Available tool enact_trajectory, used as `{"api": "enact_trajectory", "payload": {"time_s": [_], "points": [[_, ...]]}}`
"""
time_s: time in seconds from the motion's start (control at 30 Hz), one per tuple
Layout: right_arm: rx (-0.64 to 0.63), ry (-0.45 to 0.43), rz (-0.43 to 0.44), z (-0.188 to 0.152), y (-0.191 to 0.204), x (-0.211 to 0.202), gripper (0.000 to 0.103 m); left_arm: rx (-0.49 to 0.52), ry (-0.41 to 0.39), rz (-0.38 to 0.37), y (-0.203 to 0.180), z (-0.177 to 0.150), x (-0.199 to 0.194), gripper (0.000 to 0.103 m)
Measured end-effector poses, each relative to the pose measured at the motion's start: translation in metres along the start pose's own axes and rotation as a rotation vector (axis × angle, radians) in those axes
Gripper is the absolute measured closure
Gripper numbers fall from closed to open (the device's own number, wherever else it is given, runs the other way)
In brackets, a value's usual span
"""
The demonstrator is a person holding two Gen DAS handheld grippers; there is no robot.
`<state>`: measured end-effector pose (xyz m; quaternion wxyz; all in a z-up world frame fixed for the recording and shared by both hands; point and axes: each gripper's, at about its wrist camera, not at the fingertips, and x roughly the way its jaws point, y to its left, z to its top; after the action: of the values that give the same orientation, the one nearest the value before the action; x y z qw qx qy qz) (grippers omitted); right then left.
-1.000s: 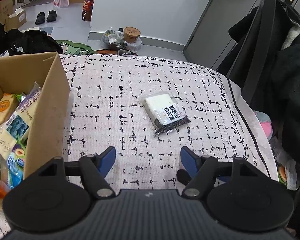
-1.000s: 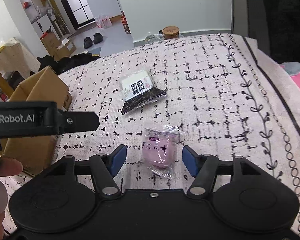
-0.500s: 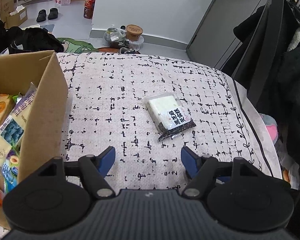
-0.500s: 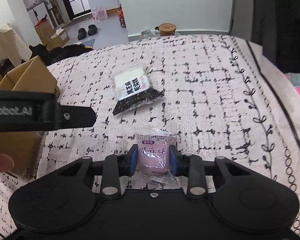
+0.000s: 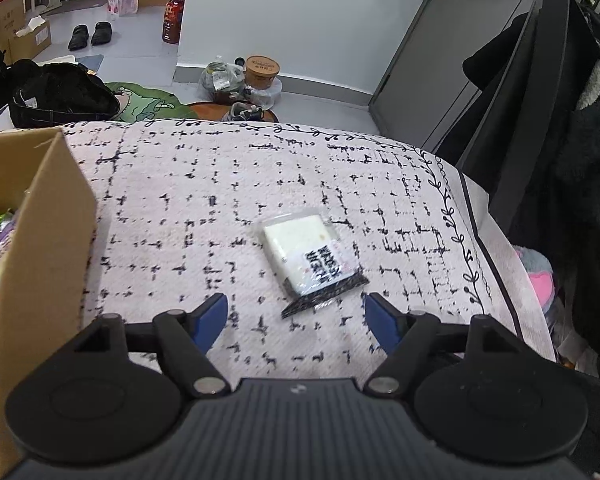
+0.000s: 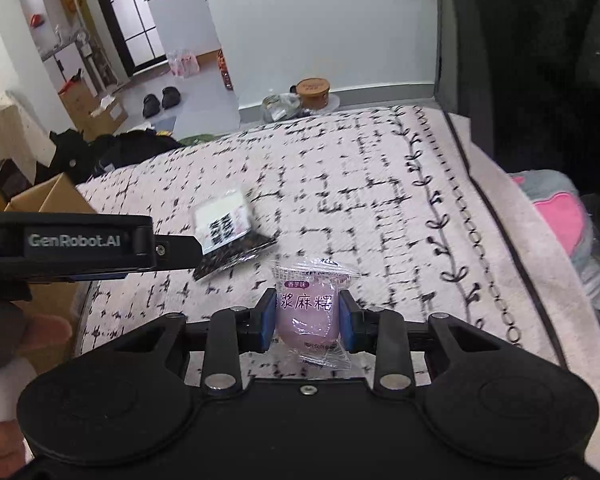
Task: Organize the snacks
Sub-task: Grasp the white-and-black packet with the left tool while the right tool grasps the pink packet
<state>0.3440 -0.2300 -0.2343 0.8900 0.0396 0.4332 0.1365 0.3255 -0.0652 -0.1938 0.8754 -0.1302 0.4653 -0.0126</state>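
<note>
Cardboard box (image 5: pixel 40 216): far left on the patterned tablecloth (image 5: pixel 220 184), open-topped, already holding assorted snack packets; evidently the collection point.

Left gripper (image 5: pixel 296 318): jaws spread wide, empty, aimed at the white cake packet (image 5: pixel 310 260), likely lined up for a pick.

White cake packet: flat on the cloth just ahead of the left fingertips; clear wrap, black printed end.

Right gripper (image 6: pixel 307 316): clamped on the purple mochi packet (image 6: pixel 306 312), held clear of the cloth. Packet soft, rounded, lilac, crimped clear ends; gripped across its middle, presumably for carrying to the box.

Bare cloth (image 5: pixel 228 184); cardboard box (image 5: pixel 40 240) leftward
</note>
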Motion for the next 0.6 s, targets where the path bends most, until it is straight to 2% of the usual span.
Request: {"api": "enact_trajectory", "payload": {"time_s": [0.43,0.6], "points": [[0.072,-0.009,-0.047,0.002,-0.047,-0.011,0.072,-0.062,-0.021,0.034,-0.014,0.014,0.035,0.027],[0.105,-0.010,-0.056,0.000,-0.059,-0.011,0.072,-0.064,-0.025,0.069,-0.020,0.014,0.050,0.027]]}}
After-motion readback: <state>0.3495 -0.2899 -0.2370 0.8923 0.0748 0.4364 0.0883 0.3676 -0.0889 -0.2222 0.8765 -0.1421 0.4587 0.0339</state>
